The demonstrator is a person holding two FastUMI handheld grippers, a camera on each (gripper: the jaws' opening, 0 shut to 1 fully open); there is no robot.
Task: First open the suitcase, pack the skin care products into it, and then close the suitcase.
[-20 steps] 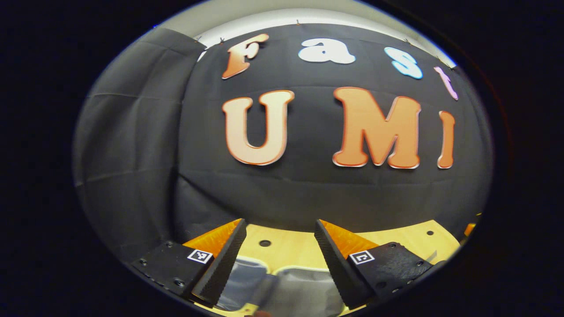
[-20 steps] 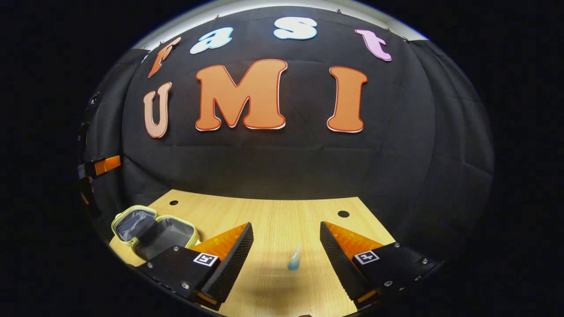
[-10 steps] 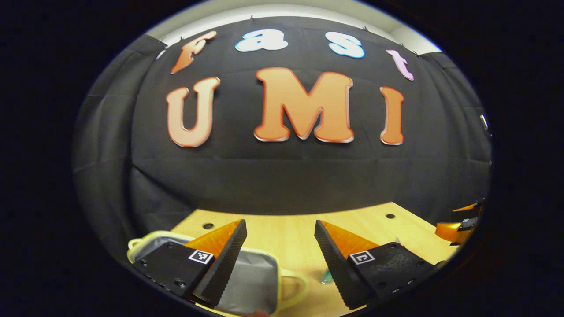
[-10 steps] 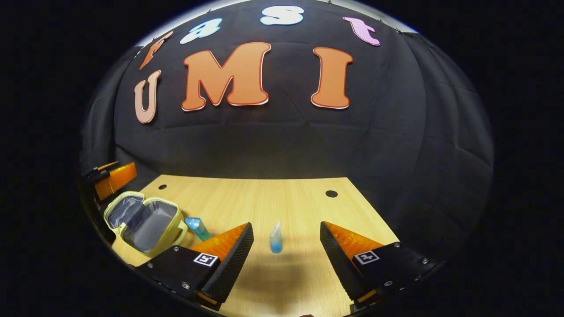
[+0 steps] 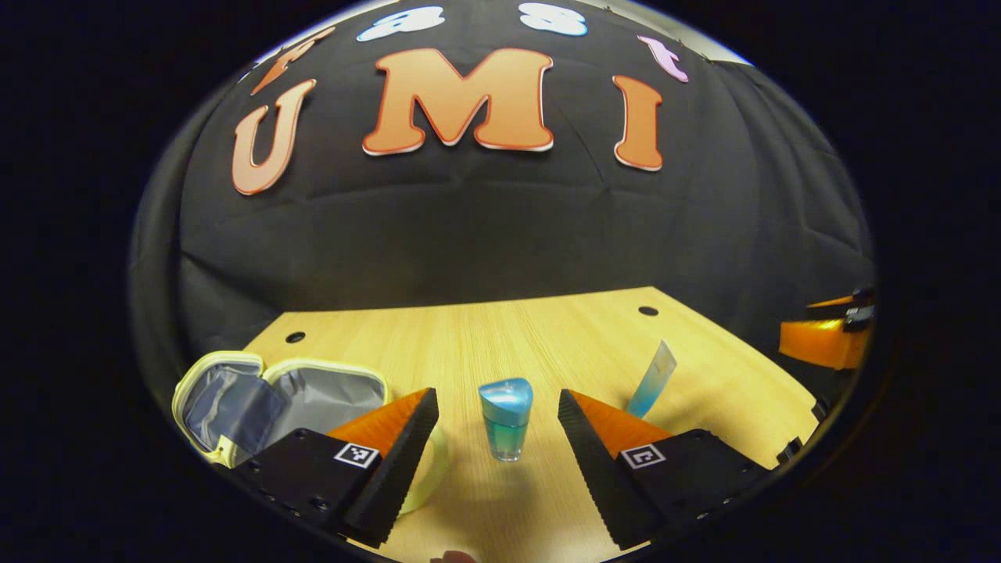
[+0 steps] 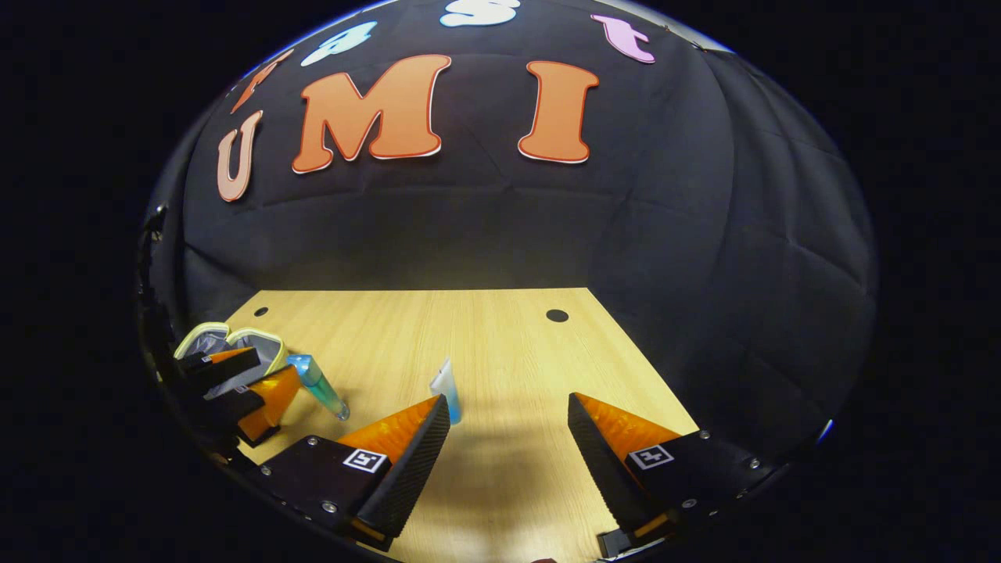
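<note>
Fingers of the left gripper (image 5: 497,438) are spread wide and hold nothing. Straight ahead of them, in the middle of the gap and a little beyond the tips, I see the small teal bottle with a rounded blue cap (image 5: 505,420) standing upright on the light wooden table (image 5: 500,336); its long axis is vertical. I judge that the left gripper is the nearer one for this bottle and needs only to go forward and close.

Beside my left finger, touching it in the picture, lies the pale yellow soft suitcase with grey lining (image 5: 313,391), already open, its lid folded back. Beyond my right finger stands the thin blue-and-white tube (image 5: 651,378), leaning.

In the right gripper view, the right gripper (image 6: 508,446) is also wide open and empty. The tube (image 6: 446,389) stands just beyond the tip of its left finger, off the centre line. This view shows from the side how the left gripper (image 6: 235,383) sits near the bottle (image 6: 317,383) and the suitcase (image 6: 227,336); the bottle looks tilted there.
</note>
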